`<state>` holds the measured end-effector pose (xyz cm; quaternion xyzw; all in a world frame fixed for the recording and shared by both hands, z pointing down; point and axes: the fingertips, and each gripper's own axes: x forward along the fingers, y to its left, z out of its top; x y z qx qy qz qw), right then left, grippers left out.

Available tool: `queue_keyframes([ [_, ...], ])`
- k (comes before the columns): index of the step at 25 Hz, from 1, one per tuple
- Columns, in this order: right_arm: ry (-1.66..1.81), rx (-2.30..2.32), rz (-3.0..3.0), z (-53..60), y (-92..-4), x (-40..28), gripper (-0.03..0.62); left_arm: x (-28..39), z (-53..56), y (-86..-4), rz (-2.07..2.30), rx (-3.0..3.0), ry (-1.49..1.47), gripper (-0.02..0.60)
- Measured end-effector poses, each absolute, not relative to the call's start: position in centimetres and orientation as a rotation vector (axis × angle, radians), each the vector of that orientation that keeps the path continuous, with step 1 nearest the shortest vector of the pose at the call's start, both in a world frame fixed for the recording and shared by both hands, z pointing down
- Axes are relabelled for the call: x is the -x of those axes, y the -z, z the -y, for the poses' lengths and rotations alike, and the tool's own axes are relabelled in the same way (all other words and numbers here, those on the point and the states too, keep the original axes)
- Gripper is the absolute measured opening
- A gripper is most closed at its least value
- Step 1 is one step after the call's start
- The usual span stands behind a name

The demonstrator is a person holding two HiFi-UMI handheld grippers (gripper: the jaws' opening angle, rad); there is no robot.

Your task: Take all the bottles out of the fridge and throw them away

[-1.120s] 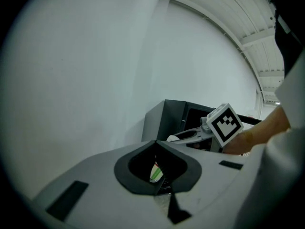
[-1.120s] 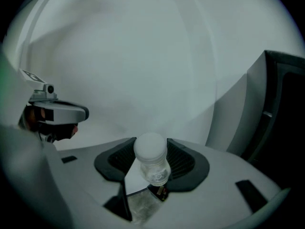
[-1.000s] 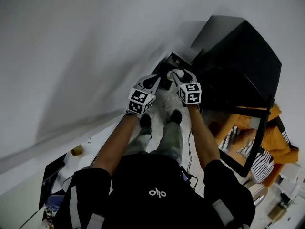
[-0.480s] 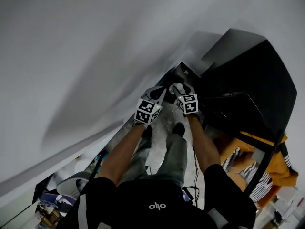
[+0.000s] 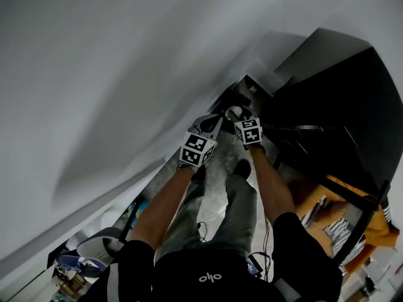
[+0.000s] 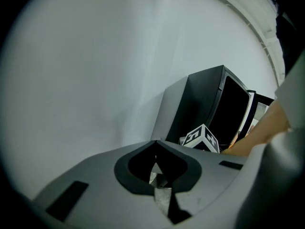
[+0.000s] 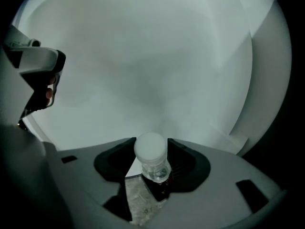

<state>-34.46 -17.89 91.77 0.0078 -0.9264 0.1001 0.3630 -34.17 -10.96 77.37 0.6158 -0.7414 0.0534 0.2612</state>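
Speckled grey floor [image 5: 220, 151], person's black shoes [image 5: 242, 167] standing on it, black fridge [image 5: 334, 112] alongside

Dim corner with a bare white wall.
The plain white wall [image 5: 126, 74] fills the left and far side. Grey speckled floor [image 5: 217, 187] runs along its foot, and a black cabinet [image 5: 340, 106] stands right with orange cloth [image 5: 371, 222] nearer.

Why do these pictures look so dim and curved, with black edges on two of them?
Head view: dim, the white wall bows and carries a broad soft shadow. Left gripper view: the wide-angle lens leaves black corners and tilts the black cabinet. Right gripper view: darkest, black rim, the bottle cap slightly soft.
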Motion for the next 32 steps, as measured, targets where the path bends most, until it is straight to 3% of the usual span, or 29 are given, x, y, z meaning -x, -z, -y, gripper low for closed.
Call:
queue_keyframes([
  [11, -0.291, -0.164, 2.476, 17.8, -80.8, 30.2, 0.215, 34.1, 9.5, -71.8, 2.032, -1.682, -0.045, 0.006],
  [14, -0.291, -0.218, 2.493, 16.9, -76.8, 28.1, 0.160, 33.8, 8.7, -68.8, 2.033, -1.711, -0.034, 0.006],
  [19, -0.281, -0.363, 2.544, 16.1, -70.1, 25.9, 0.009, 33.7, 8.2, -63.4, 2.036, -1.795, -0.030, 0.008],
  [32, -0.252, -0.611, 2.664, 11.1, -57.0, 20.1, 0.009, 30.1, 4.6, -54.5, 1.933, -1.970, 0.001, 0.007],
])
